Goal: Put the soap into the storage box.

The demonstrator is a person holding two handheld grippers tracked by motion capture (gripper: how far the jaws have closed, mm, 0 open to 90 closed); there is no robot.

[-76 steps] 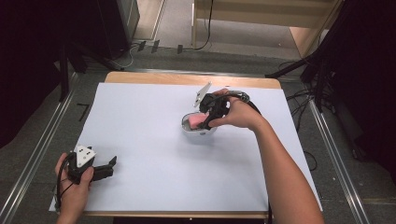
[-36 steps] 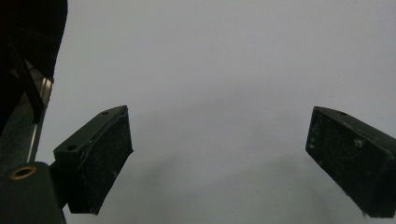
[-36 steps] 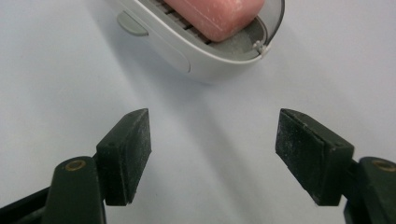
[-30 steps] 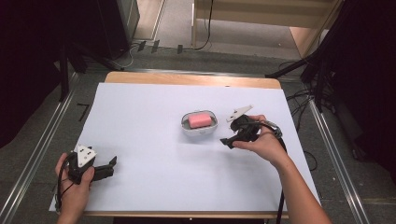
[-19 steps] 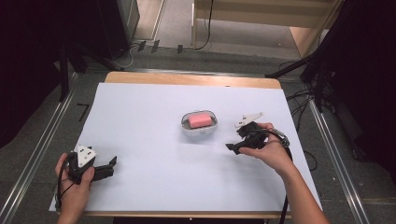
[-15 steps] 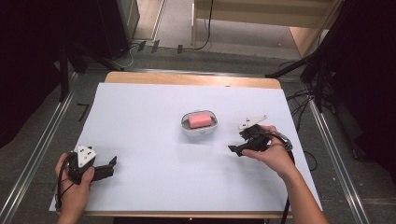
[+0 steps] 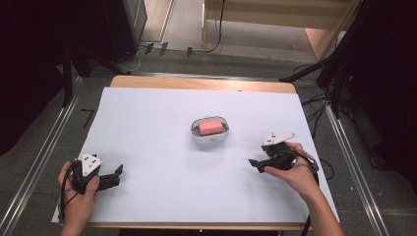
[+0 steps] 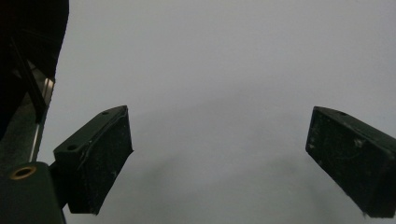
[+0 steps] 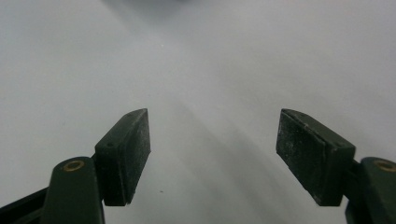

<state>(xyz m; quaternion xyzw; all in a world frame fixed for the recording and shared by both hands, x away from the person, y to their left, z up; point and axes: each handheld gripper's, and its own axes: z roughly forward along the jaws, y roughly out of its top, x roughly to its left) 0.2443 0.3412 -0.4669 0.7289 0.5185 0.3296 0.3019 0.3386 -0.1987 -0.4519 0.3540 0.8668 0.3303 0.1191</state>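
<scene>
Nearest us, our left gripper (image 7: 117, 172) rests at the counter's (image 7: 147, 123) near left corner, jaws wide and empty. Our right gripper (image 7: 254, 163), jaws just opening with nothing between them, sits right of the dish (image 7: 210, 138) holding the pink soap (image 7: 210, 126) mid-counter.

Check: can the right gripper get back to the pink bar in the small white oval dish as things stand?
Probably yes. The right gripper is open and empty, and bare white table cover lies between it and the pink bar in the white oval dish; nothing blocks the way.
</scene>
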